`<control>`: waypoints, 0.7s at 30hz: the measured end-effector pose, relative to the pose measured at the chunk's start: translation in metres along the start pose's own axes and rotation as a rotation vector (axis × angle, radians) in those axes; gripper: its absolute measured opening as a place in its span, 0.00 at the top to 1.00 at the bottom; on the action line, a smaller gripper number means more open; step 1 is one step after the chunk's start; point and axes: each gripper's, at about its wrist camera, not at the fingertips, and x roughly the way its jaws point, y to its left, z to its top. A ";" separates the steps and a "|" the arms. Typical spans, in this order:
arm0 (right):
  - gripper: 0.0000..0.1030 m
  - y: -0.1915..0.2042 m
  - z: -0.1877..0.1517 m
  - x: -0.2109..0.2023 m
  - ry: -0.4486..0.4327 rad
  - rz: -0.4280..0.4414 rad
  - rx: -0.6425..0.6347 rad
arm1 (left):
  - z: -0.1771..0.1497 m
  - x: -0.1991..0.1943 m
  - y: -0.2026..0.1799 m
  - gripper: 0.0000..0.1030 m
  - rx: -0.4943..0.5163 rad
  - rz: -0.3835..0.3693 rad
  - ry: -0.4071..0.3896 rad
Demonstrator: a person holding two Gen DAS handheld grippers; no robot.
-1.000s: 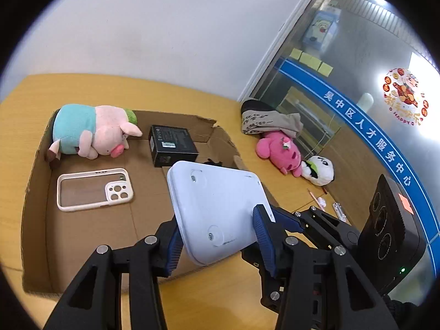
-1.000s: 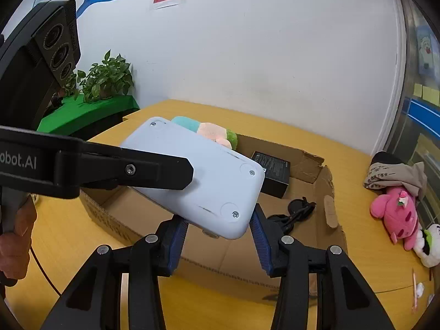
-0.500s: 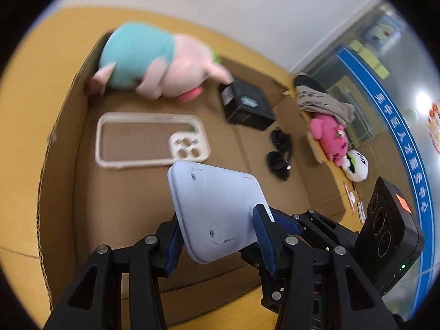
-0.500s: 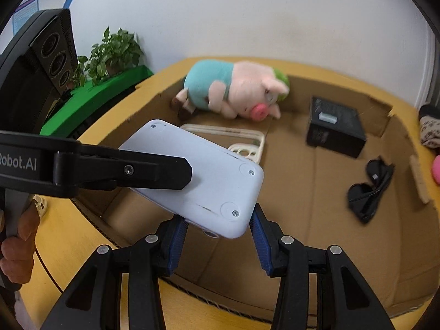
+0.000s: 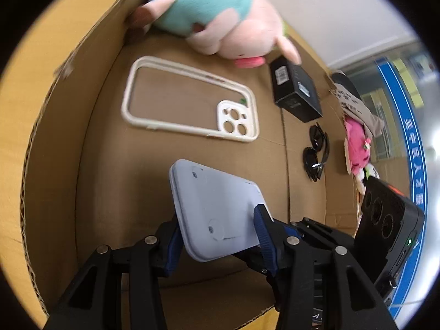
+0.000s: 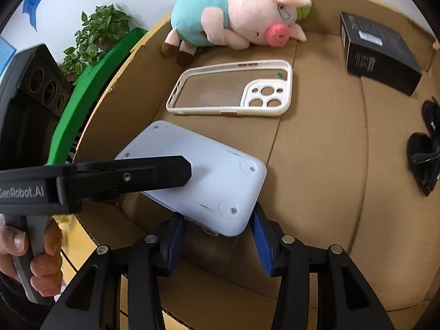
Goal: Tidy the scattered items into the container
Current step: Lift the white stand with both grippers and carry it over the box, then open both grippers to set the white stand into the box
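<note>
Cardboard box (image 6: 316, 165) lies below both claws, left (image 5: 217, 236) and right (image 6: 217, 233), clamping the white device (image 6: 209, 181); uneven release could tip it onto the phone case (image 6: 233, 88).

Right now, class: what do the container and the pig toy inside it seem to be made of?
Container: brown corrugated cardboard, matte; fluted edges show along its wall. Pig toy: soft plush fabric, apparently stuffed; fuzzy pink and teal surface.

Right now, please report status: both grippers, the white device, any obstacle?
Left gripper and right gripper both clamp white device. Device hangs over cardboard box, near corner. Phone case beyond; landing spot free.
</note>
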 end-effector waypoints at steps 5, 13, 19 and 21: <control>0.50 0.002 -0.005 0.000 0.008 -0.010 0.013 | -0.007 0.002 0.002 0.41 -0.003 0.044 0.024; 0.05 0.017 -0.046 -0.090 -0.308 -0.188 -0.152 | -0.044 -0.070 -0.024 0.35 0.130 0.154 -0.293; 0.00 0.002 -0.091 -0.141 -0.642 -0.430 -0.170 | -0.096 -0.092 -0.061 0.24 0.384 0.294 -0.575; 0.00 -0.013 -0.103 -0.145 -0.743 -0.494 -0.129 | -0.105 -0.072 -0.066 0.24 0.458 0.361 -0.596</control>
